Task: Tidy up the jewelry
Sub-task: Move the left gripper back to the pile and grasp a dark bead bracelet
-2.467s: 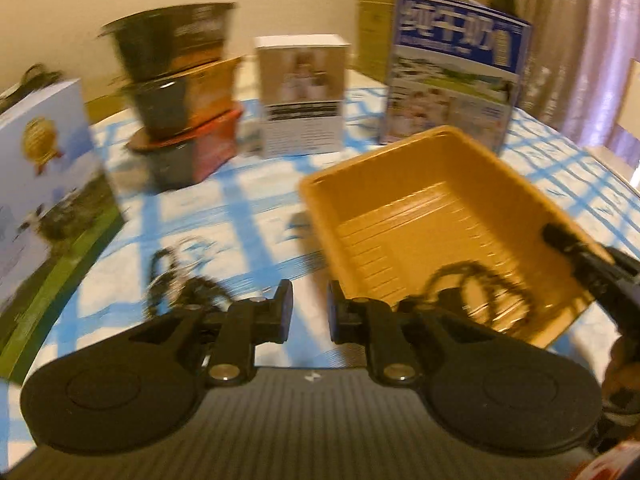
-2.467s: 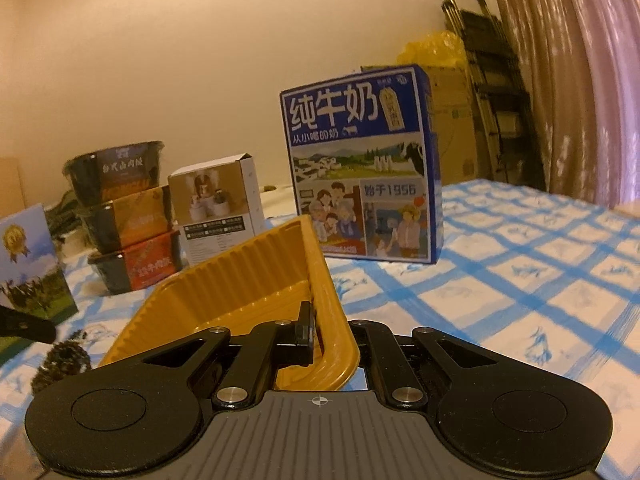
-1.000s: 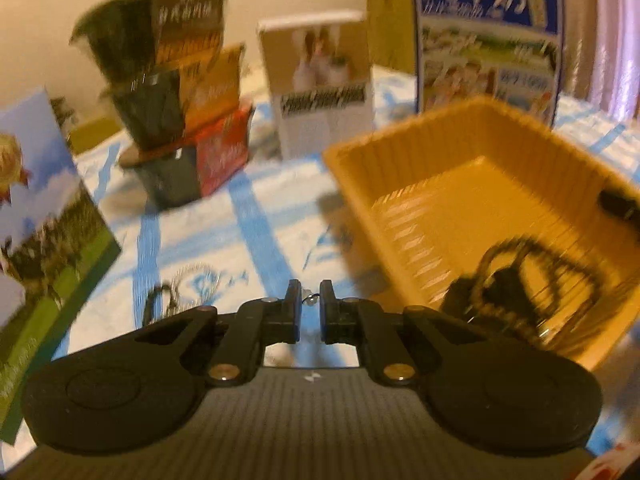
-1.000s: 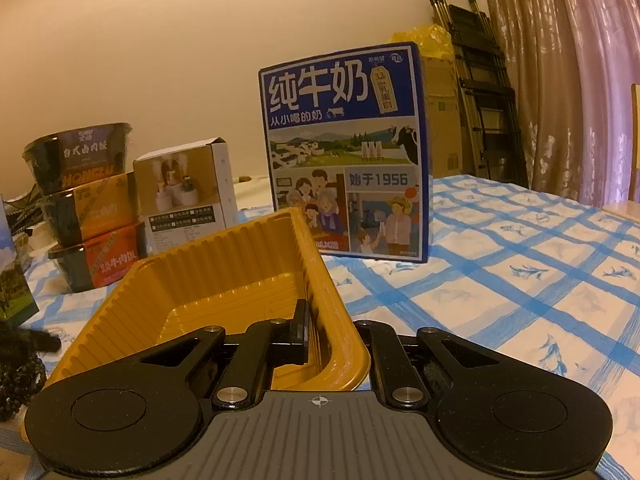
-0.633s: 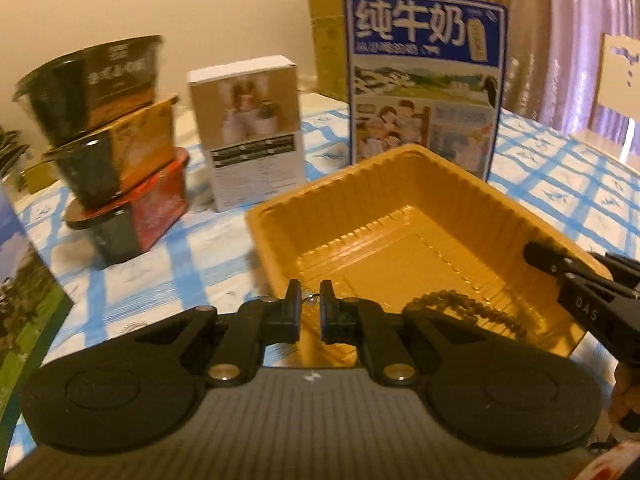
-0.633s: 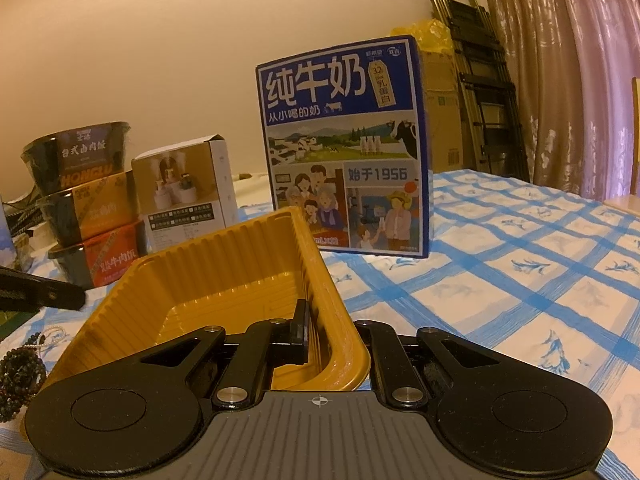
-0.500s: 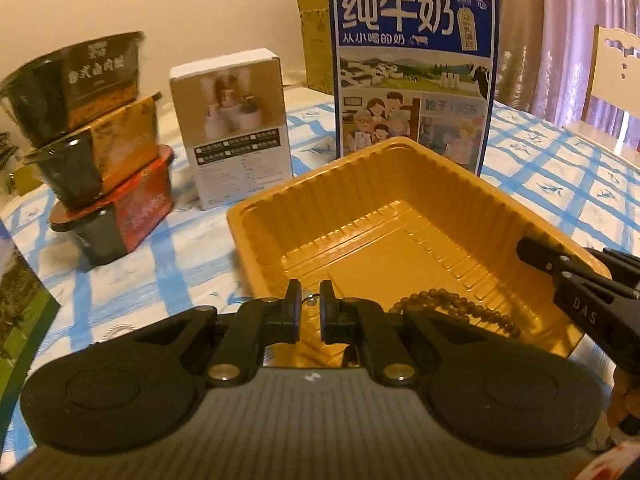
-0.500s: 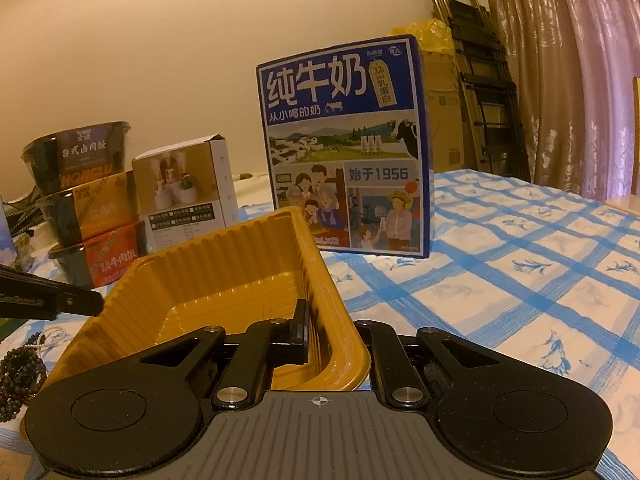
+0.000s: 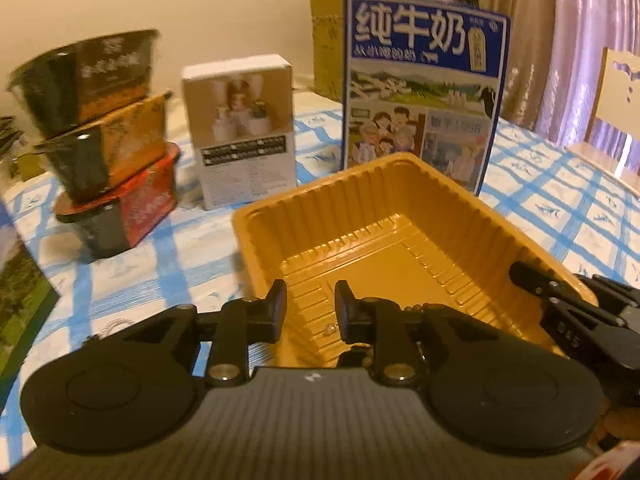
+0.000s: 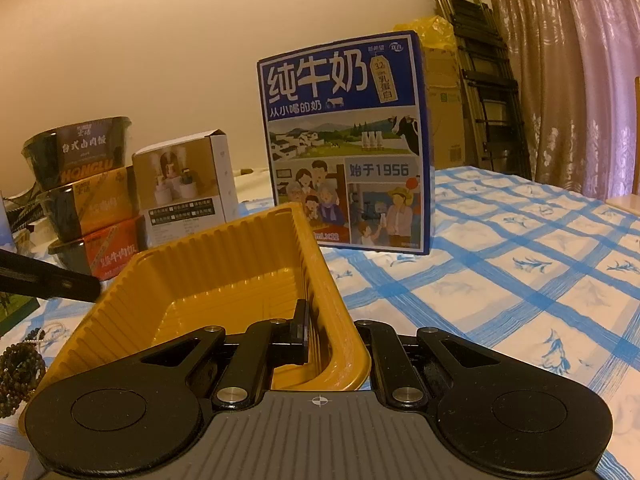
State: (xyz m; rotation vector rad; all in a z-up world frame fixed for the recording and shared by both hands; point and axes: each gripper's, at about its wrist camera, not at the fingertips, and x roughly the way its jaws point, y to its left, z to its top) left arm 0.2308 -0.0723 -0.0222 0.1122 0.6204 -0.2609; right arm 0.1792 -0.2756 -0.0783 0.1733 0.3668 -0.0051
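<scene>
- We see our left gripper (image 9: 310, 310) over the near end of the yellow tray (image 9: 452, 196), its jaws opening with nothing pressed between them.
- A small bead (image 9: 329, 326) lies on the tray floor just below the gap.
- Our right gripper (image 10: 336, 336) is clamped on the tray's side wall.
- A beaded bracelet (image 10: 18, 372) lies on the tablecloth (image 10: 520, 264) left of the tray.
</scene>
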